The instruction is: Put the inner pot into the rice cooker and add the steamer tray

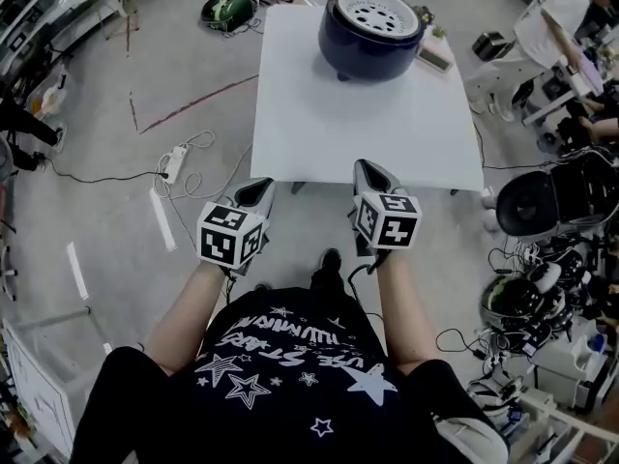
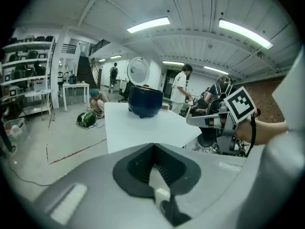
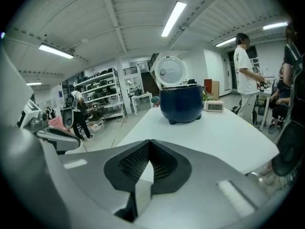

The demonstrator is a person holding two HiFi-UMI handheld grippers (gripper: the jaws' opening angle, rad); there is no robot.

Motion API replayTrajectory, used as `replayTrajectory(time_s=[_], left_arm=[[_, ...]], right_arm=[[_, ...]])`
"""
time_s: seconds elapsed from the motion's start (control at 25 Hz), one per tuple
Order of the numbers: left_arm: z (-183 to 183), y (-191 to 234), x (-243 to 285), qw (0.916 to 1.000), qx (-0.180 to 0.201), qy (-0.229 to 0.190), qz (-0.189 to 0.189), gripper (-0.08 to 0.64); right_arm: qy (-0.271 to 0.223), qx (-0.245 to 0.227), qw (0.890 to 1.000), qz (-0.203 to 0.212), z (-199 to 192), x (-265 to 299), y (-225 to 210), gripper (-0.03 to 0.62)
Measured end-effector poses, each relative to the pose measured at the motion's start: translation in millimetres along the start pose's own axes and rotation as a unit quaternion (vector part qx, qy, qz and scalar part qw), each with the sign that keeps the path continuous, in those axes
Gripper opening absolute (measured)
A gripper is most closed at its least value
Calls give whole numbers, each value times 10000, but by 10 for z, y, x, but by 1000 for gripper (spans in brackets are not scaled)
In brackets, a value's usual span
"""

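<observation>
Rice cooker (image 1: 370, 32) stands on the table (image 1: 368, 133), at its far end, lid (image 3: 170, 71) raised behind it. Clock (image 1: 434, 58) sits just right of the cooker. Left gripper (image 1: 257, 191) and right gripper (image 1: 368, 170) are side by side at the table's near edge, well apart from the cooker. Power strip (image 1: 174, 162) lies on the floor left of the table.

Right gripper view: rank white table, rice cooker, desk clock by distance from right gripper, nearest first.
1. white table, directly ahead of the right gripper.
2. rice cooker, centre, mid-table.
3. desk clock, behind the rice cooker, to its right.
</observation>
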State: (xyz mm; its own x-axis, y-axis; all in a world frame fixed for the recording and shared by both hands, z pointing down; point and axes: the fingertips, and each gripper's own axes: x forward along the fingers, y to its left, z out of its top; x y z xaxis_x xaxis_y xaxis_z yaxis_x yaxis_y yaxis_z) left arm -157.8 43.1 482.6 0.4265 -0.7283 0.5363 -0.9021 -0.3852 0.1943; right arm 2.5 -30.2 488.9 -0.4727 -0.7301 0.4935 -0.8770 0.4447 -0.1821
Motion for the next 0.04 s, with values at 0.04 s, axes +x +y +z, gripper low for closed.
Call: replayTrajectory(time_s=[0.04], left_arm=[[-32,47,-65,10000,-15,0,-23,0]], right_arm=[[-4,20,10000,-35,-20,-21,73,25]])
